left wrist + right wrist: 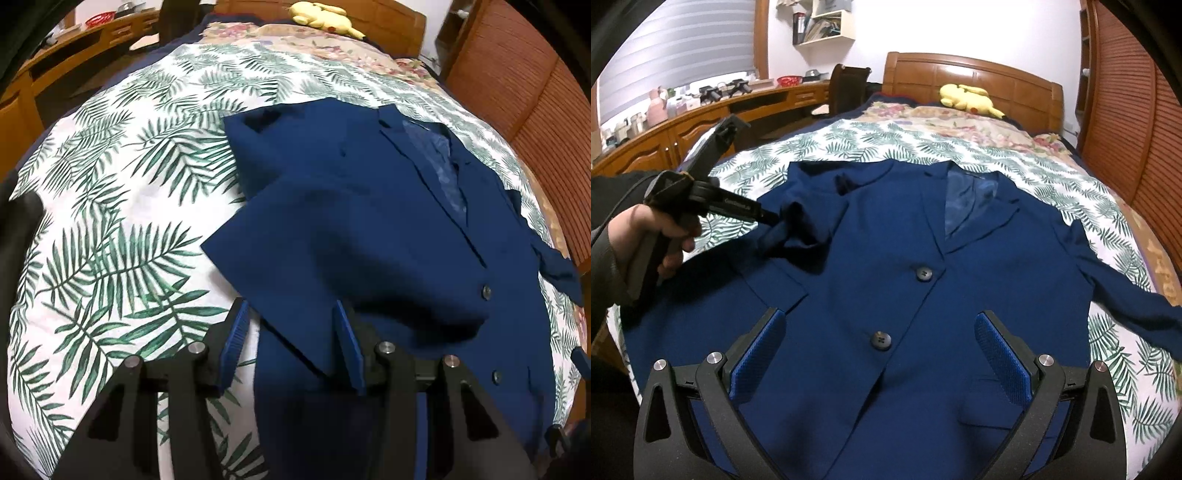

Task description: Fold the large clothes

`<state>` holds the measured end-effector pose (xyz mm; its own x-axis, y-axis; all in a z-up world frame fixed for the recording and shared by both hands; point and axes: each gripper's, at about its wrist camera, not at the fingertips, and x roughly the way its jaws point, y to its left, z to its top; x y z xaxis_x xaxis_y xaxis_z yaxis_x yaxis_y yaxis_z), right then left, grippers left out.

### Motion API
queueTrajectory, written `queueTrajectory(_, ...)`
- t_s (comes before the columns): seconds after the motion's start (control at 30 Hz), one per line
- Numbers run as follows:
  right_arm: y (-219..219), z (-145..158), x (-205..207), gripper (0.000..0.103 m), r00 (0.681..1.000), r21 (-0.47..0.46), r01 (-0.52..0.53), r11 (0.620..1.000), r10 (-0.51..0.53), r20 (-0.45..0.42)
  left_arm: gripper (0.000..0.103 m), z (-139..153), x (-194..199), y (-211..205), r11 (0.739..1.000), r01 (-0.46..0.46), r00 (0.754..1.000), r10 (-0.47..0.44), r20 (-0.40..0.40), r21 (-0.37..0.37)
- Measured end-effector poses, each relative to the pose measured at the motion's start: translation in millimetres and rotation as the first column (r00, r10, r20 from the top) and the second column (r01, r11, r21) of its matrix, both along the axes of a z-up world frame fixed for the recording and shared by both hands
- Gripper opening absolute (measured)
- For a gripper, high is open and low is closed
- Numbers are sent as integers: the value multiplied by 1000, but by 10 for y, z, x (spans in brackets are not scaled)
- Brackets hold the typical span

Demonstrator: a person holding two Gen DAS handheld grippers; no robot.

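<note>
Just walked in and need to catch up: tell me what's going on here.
A person is folding a navy blazer laid face-up on a leaf-print bedspread. The left gripper has the blazer's sleeve at its tip, brought across the front. The right gripper hovers open over the lower front and holds nothing. The other sleeve lies stretched out to the side, not yet folded.
</note>
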<state>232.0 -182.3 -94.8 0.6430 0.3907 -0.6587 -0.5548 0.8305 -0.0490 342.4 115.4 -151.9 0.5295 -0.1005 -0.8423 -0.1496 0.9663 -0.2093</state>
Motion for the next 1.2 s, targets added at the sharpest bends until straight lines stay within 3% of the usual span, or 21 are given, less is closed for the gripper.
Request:
queueTrajectory(0.07,-2,-5,5,103,1000,-2,3,1000,-3,-1,31,1,27,-36,1000,28,1000,-28,-8,10)
queueTrajectory(0.13,-22,-7,13,103,1000,-2,8,1000,-8,0,8,-2,52,-35,999,44,999,-44,-18,5)
queueTrajectory(0.2,-45,-12,17,103,1000,-1,12,1000,-12,0,0,15,54,-71,998,56,998,-56,-19,4)
queueTrajectory(0.37,-150,-23,11,103,1000,-4,24,1000,-24,-4,0,319,-24,-311,989,73,994,-83,72,130)
queueTrajectory(0.57,-344,18,-11,103,999,6,45,999,-45,2,0,839,-74,-660,983,112,974,-138,179,146)
queueTrajectory(0.67,-461,32,-8,103,998,15,62,998,-62,2,0,939,-73,-680,987,110,975,-131,181,121)
queueTrajectory(0.7,-503,37,-2,103,998,19,69,997,-69,1,0,937,-63,-663,986,106,976,-127,174,128)
queueTrajectory(0.83,-594,45,-3,103,997,29,78,997,-78,-2,22,742,-36,-486,983,71,985,-97,146,169)
queueTrajectory(0.93,-603,18,-18,103,997,21,71,997,-71,1,31,530,-6,-263,985,31,992,-52,118,172)
queueTrajectory(1.07,-568,-50,23,103,997,11,72,997,-72,-13,35,214,92,32,992,4,998,-12,60,125)
queueTrajectory(1.2,-427,-117,91,103,997,0,66,998,-66,-30,36,-13,192,172,991,17,1000,-20,21,134)
